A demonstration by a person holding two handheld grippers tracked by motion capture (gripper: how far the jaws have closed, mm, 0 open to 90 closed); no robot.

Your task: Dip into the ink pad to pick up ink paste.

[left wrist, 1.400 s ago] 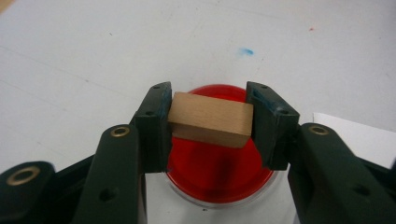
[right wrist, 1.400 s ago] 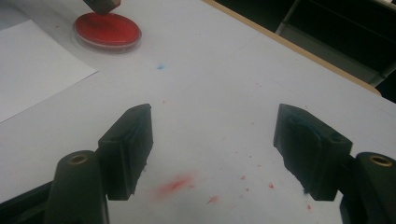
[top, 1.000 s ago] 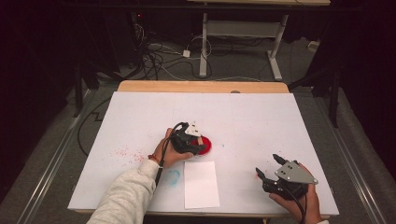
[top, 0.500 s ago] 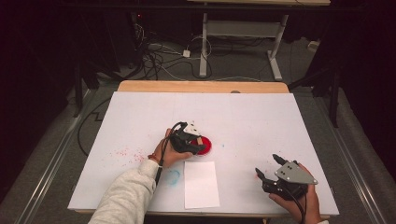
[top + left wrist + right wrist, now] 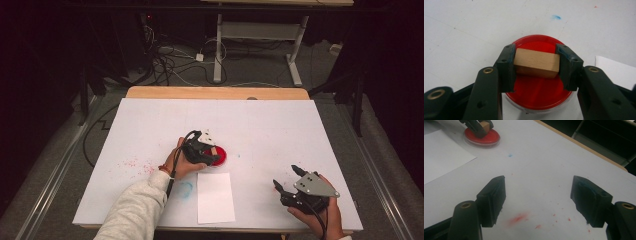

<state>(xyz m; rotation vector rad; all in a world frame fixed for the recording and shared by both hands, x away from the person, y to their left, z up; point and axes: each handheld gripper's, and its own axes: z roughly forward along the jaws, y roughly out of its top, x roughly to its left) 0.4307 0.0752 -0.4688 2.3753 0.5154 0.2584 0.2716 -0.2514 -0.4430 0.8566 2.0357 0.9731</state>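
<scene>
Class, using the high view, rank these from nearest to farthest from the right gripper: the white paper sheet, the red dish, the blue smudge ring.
1. White paper sheet, just to the left of the right gripper.
2. Red dish, up-left, under the left gripper.
3. Blue smudge ring, beyond the sheet's left edge.
</scene>
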